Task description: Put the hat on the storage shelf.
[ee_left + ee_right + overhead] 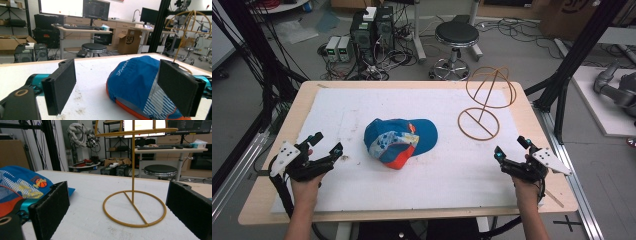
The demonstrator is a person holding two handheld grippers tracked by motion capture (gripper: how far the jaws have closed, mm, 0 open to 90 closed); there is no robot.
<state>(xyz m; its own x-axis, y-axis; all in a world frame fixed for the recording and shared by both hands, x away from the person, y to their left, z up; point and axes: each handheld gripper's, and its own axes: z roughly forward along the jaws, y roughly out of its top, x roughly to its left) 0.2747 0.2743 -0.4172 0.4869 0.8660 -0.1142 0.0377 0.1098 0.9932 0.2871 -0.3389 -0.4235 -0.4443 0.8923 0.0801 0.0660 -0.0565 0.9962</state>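
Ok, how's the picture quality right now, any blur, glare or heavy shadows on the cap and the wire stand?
High view: even light, soft shadows, blue and orange baseball cap and gold wire hat stand both clear. Left gripper view: cap sharp, the near black pads slightly soft, bright monitors behind. Right gripper view: stand's ring base sharp, top cropped, screen glare behind.

A blue cap [399,141] with orange and patterned panels lies crown-up at the middle of the counter. To its right and farther back, a gold wire stand [484,102] stands upright.
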